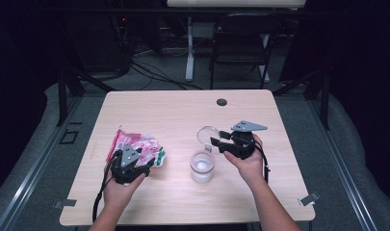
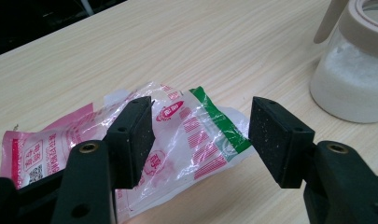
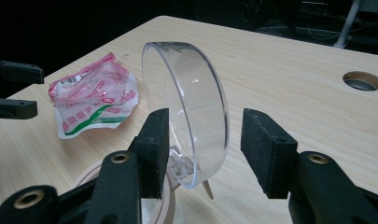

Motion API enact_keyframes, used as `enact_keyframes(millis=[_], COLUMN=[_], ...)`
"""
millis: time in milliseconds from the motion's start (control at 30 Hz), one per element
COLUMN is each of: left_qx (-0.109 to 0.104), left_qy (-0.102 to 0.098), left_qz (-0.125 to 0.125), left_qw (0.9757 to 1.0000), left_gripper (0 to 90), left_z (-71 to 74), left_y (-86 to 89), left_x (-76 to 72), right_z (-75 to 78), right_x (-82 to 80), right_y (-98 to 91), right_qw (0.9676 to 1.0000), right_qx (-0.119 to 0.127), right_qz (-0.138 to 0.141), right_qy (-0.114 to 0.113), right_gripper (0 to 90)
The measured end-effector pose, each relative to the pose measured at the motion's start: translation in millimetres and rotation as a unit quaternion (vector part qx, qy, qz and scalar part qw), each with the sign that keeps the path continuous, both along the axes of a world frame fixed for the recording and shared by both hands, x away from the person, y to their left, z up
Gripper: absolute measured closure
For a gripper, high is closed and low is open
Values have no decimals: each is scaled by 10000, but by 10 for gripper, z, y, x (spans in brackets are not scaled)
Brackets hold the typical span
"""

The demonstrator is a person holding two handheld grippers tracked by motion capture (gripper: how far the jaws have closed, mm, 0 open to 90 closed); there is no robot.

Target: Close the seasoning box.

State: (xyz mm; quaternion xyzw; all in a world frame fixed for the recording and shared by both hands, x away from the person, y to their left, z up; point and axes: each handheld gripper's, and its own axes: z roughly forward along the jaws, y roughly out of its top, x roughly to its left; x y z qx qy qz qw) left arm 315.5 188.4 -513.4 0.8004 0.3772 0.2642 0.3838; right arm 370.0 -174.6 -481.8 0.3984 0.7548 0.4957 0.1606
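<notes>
Jar (image 1: 202,167) of white granules stands open mid-worktop (image 1: 183,106), its clear hinged lid (image 3: 186,112) upright between the right tool's (image 1: 220,138) spread jaws, unclamped. Left tool (image 1: 143,162) open over the crumpled refill packet (image 2: 177,135). Judged: lid opened; packet not yet lifted.

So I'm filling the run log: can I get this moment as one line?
left gripper: open over plastic bag | right gripper: open around jar's clear hinged lid, lid up | jar: upright, white powder inside
</notes>
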Motion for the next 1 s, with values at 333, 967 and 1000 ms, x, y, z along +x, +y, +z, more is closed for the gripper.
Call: enact_keyframes(millis=[333, 967, 1000], left_qx=[-19, -43, -49], left_qy=[3, -7, -12], left_qz=[3, -9, -13], left_qw=[10000, 10000, 10000], left_gripper=[403, 406, 406], left_z=[0, 7, 9], left_y=[7, -6, -7], left_x=[1, -6, -7], right_z=[-8, 11, 11], right_x=[3, -8, -8], right_y=[7, 16, 16], right_qw=[10000, 10000, 10000], right_qx=[9, 7, 2], right_qz=[6, 46, 50], right_qy=[16, -13, -12], right_gripper=[534, 548, 550])
